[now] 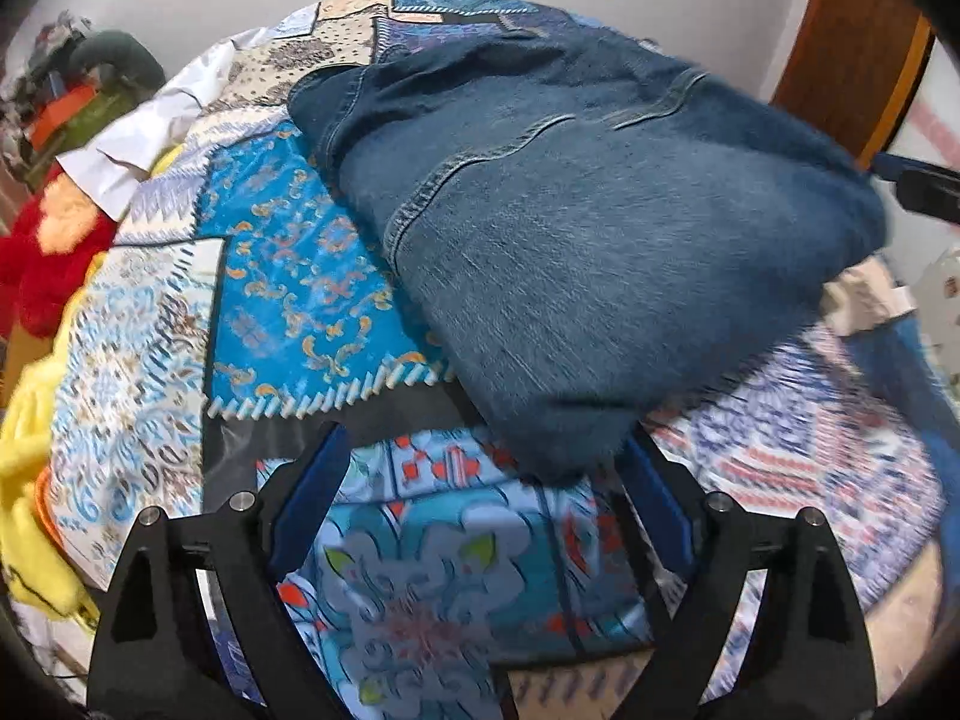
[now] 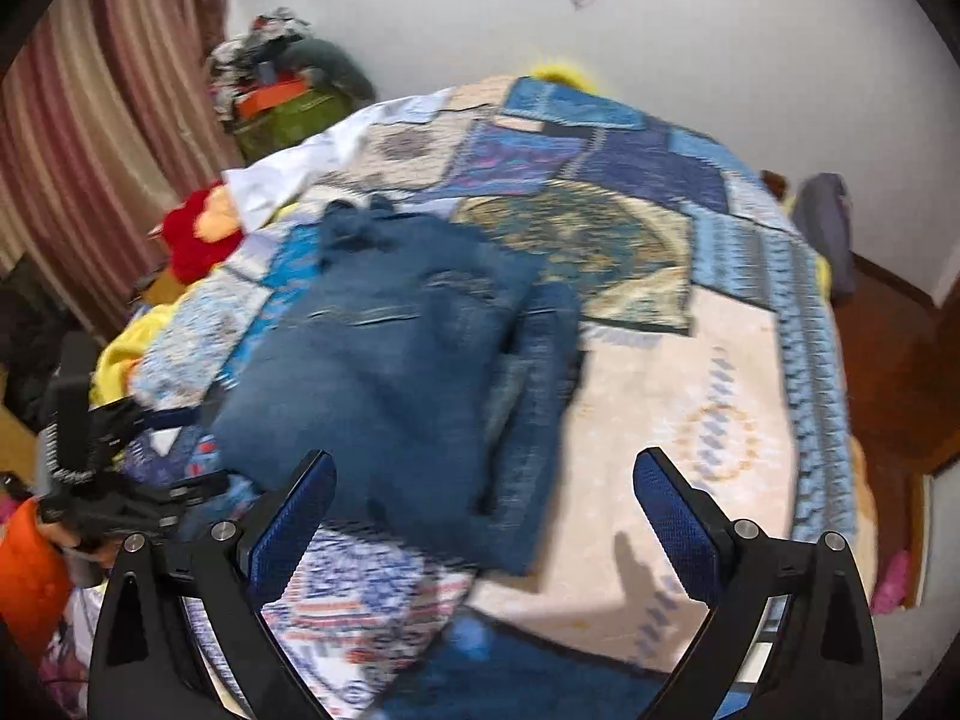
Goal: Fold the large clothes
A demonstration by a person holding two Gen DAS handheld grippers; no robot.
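One patchwork bedspread (image 2: 708,396) fills both frames. On it, centre-left in the right wrist view, lies one pair of folded jeans (image 2: 396,384): denim that looks heavy, thick and floppy, best gripped at a doubled edge or hem. Two tools: left gripper (image 1: 480,462) and right gripper (image 2: 483,489), both spread wide, holding nothing.
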